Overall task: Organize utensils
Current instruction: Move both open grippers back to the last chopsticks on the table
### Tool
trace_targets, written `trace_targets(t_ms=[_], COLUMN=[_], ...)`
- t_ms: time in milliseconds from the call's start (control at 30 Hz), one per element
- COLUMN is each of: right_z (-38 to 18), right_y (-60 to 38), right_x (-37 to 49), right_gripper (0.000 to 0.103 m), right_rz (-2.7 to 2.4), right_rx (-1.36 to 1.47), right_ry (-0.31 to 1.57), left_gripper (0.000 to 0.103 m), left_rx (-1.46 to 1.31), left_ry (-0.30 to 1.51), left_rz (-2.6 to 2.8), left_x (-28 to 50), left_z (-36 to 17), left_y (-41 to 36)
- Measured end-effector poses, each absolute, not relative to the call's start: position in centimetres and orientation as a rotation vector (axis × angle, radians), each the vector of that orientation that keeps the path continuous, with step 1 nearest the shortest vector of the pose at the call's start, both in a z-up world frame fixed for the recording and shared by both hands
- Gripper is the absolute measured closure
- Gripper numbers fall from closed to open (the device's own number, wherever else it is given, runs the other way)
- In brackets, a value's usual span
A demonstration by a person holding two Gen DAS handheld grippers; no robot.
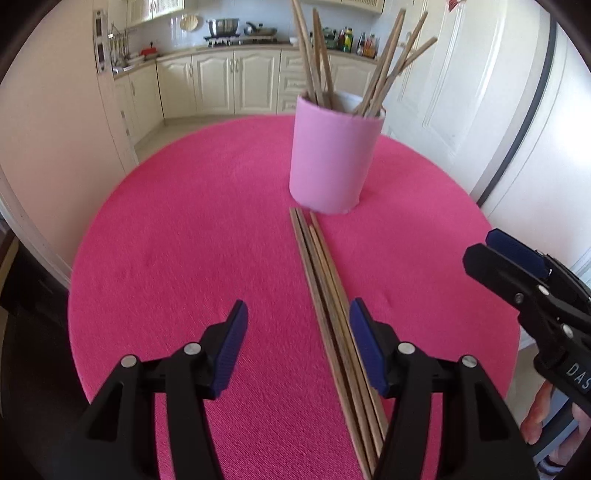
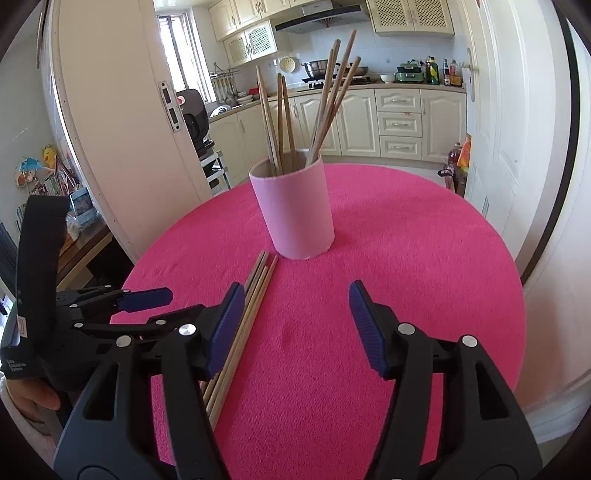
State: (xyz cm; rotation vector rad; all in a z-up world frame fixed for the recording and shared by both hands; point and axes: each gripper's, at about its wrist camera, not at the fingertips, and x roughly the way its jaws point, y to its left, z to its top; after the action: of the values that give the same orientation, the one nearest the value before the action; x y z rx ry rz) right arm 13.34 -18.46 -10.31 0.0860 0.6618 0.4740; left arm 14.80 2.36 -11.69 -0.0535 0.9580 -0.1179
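Left wrist view: left gripper [image 1: 297,314] jaws released over bundle of loose wooden chopsticks [image 1: 325,295] lying on round pink tablecloth [image 1: 184,240] just before upright pink cylindrical holder [image 1: 332,155]. Right gripper [image 2: 297,299] likewise released, empty. Best centred over one stick, then pinched near mid-length.

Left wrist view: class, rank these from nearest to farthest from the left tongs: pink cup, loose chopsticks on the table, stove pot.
1. Loose chopsticks, lying beside the left tongs' right pad.
2. Pink cup, straight ahead, mid-table.
3. Stove pot, on the far kitchen counter.
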Motion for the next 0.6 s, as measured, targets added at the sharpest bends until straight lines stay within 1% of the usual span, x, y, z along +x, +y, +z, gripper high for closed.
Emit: trace_targets(t_ms=[233, 400, 467, 600], right_z=[-11.4, -11.8, -11.8, -11.9], right_y=[-18.8, -19.1, -19.2, -19.2], right_x=[13.5, 13.8, 13.9, 14.1], right_gripper=[0.043, 0.042, 0.042, 0.042], right_rz=[0.475, 0.472, 0.473, 0.476], right_rx=[0.109, 0.120, 0.126, 0.132], right_ry=[0.695, 0.706, 0.708, 0.714], left_gripper=[0.046, 0.046, 0.042, 0.040], left_rx=[-0.004, -0.002, 0.001, -0.004], left_ry=[1.065, 1.046, 1.051, 1.064], left_rz=[-0.092, -0.079, -0.069, -0.042], left_x=[15.5, 15.6, 15.9, 16.9], left_z=[-14.3, -14.5, -14.4, -14.4], left_y=[1.7, 1.4, 1.5, 1.6])
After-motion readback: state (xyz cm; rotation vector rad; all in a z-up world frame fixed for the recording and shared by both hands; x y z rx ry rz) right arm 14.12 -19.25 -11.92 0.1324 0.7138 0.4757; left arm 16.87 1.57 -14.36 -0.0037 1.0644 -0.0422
